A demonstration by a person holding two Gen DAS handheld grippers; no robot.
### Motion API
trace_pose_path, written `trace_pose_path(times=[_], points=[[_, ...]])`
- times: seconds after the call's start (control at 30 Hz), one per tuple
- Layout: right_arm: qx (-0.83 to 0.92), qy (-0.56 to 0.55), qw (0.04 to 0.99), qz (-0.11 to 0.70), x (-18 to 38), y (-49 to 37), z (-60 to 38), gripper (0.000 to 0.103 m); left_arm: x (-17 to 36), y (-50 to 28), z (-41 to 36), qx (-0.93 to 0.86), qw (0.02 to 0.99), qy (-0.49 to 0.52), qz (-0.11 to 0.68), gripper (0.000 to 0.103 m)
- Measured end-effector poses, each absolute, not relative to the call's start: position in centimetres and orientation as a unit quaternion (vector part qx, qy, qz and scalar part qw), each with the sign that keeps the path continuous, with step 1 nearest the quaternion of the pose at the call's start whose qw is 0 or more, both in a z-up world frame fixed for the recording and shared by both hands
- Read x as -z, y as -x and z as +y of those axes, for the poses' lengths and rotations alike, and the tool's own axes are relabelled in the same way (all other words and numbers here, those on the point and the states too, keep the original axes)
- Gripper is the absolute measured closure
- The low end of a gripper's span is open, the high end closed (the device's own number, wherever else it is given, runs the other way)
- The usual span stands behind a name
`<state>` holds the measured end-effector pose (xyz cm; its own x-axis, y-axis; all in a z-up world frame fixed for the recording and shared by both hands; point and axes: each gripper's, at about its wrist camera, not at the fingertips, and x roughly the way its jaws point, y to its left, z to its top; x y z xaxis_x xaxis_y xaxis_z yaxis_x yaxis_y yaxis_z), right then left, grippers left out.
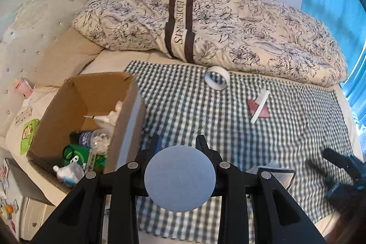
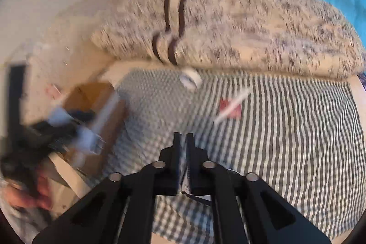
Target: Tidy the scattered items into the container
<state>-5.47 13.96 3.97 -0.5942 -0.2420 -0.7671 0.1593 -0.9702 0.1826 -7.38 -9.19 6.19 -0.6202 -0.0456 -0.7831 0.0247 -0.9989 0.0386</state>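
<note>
Left wrist view: The left gripper (image 1: 179, 141) occupies the lower centre of the frame, its jaws clamped on a pale blue round disc (image 1: 180, 178). The cardboard box (image 1: 128, 120) stands at left on the bed, open at the top; it holds a green item (image 1: 75, 152), a clear plastic bottle (image 1: 96, 138) and white items. A roll of white tape (image 1: 216, 80) lies on the checked cloth (image 1: 173, 102) at upper centre, just below the floral duvet (image 1: 228, 22). A white stick (image 1: 259, 106) lies across a red square (image 1: 258, 109) right of centre. The right gripper (image 1: 340, 173) shows at the lower right edge, dark; a flat printed item (image 1: 278, 174) lies just beside it.

Right wrist view: The picture is motion-blurred. The right gripper (image 2: 183, 136) stands at lower centre, jaws close together on a thin flat dark item (image 2: 185, 177) that stands between them; whether the pads press it cannot be told. The box (image 2: 98, 102) sits at left, with the blurred left gripper and a hand (image 2: 34, 189) in front of it. Tape (image 2: 191, 78), stick (image 2: 233, 104) and red square (image 2: 230, 108) lie on the cloth (image 2: 286, 129).
</note>
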Motion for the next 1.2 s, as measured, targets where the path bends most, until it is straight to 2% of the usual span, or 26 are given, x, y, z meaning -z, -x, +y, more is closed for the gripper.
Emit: trace_pose_path(times=[0.03,0.07,0.17,0.27,0.33,0.7,0.93,0.97,1.0,1.03,1.07,1.13,1.2], points=[[0.884,-0.456,0.093,-0.035,-2.2,5.6,13.8,0.008,-6.1,7.1,-9.5,0.9,0.02,-0.435,-0.011,0.071],[0.88,-0.468,0.074,-0.026,-0.9,5.6,13.8,0.0,-6.1,7.0,-9.8,0.9,0.02,-0.435,-0.009,0.071],[0.864,-0.502,0.034,-0.006,3.7,5.7,14.2,0.0,-6.0,6.7,-10.2,0.901,0.018,-0.434,-0.003,0.071],[0.843,-0.536,0.032,-0.035,6.8,6.1,15.1,0.0,-6.0,6.6,-9.9,0.901,0.014,-0.434,-0.003,0.071],[0.836,-0.545,0.039,-0.053,7.9,6.6,15.4,0.0,-5.8,6.7,-9.6,0.9,0.013,-0.435,-0.002,0.071],[0.815,-0.577,0.041,-0.03,12.2,9.2,11.8,0.0,-3.7,8.4,-8.1,0.891,0.006,-0.453,-0.005,0.071],[0.814,-0.58,-0.01,0.041,14.6,10.9,10.9,0.0,-1.7,9.9,-8.4,0.882,0.01,-0.47,-0.005,0.071],[0.813,-0.581,-0.008,0.039,14.8,10.9,11.1,0.001,-1.4,10.1,-8.5,0.881,0.011,-0.473,-0.004,0.071],[0.814,-0.58,-0.008,0.037,14.9,11.0,11.3,0.011,-1.1,10.3,-8.6,0.879,0.013,-0.476,-0.003,0.071],[0.817,-0.575,-0.01,0.04,14.7,10.9,11.6,0.032,-0.8,10.4,-8.7,0.878,0.015,-0.478,-0.002,0.071],[0.82,-0.571,-0.008,0.04,14.4,10.8,11.8,0.04,-0.5,10.5,-8.8,0.877,0.016,-0.481,0.0,0.071],[0.824,-0.566,0.001,0.022,13.3,10.5,12.5,0.065,-0.1,10.5,-8.8,0.875,0.015,-0.483,0.0,0.071],[0.829,-0.56,0.004,-0.005,12.0,10.2,13.5,0.072,0.2,10.3,-8.5,0.874,0.013,-0.485,-0.002,0.071]])
